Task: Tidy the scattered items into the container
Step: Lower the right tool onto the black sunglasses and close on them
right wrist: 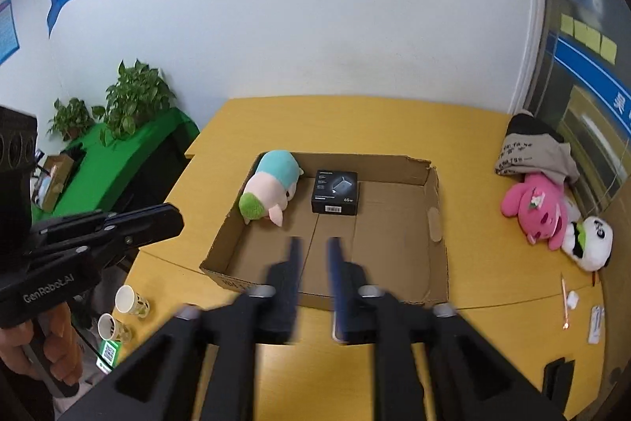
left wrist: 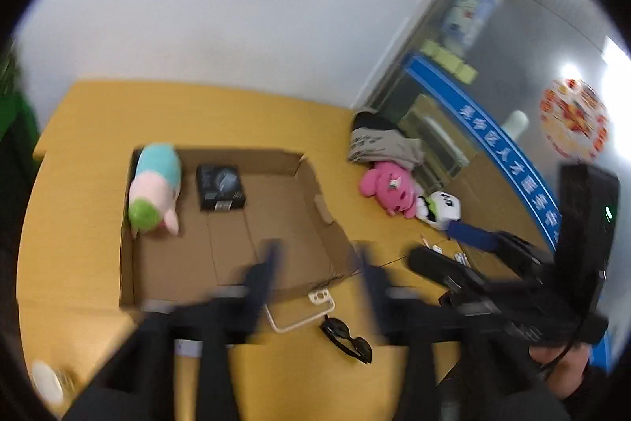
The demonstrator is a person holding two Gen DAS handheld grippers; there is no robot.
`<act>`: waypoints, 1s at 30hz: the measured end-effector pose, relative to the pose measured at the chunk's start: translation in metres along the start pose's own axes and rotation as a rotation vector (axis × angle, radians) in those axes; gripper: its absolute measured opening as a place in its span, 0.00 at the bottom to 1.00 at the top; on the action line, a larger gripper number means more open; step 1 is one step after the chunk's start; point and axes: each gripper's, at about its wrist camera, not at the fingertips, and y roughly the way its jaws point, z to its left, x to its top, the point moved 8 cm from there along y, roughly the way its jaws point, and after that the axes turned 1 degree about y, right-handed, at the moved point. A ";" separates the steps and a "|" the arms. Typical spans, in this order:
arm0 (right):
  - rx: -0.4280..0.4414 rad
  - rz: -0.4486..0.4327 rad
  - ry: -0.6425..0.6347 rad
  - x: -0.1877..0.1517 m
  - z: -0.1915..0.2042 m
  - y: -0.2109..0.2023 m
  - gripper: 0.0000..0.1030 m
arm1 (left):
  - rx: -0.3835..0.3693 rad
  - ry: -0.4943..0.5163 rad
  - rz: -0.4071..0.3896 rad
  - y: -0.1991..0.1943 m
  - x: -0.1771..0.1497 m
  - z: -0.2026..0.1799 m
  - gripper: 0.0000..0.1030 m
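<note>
Both grippers hang over the near edge of the cardboard box (right wrist: 435, 223), the left gripper (left wrist: 315, 263) and the right gripper (right wrist: 313, 263) with fingers apart and empty. The pastel plush (right wrist: 272, 188) and the black carton (right wrist: 335, 192) already lie inside, while the pink plush (right wrist: 540, 212) and the sunglasses (left wrist: 347, 338) wait outside on the table (right wrist: 394, 113).
</note>
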 end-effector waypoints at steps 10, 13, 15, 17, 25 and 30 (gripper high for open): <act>0.009 0.203 0.078 -0.102 -0.118 0.038 0.99 | 0.089 -0.130 0.162 0.046 -0.062 -0.001 0.82; 0.034 0.324 0.018 -0.157 -0.131 0.063 0.98 | 0.099 -0.179 0.266 0.073 -0.102 -0.005 0.82; 0.049 0.412 -0.014 -0.195 -0.139 0.084 0.97 | 0.085 -0.214 0.343 0.093 -0.134 -0.010 0.82; 0.079 0.506 0.006 -0.228 -0.150 0.107 0.86 | 0.069 -0.257 0.416 0.113 -0.163 -0.013 0.82; 0.154 0.564 -0.082 -0.277 -0.165 0.142 0.76 | -0.019 -0.400 0.528 0.162 -0.233 -0.042 0.79; 0.146 0.630 -0.130 -0.302 -0.171 0.154 0.40 | -0.041 -0.391 0.541 0.179 -0.241 -0.052 0.79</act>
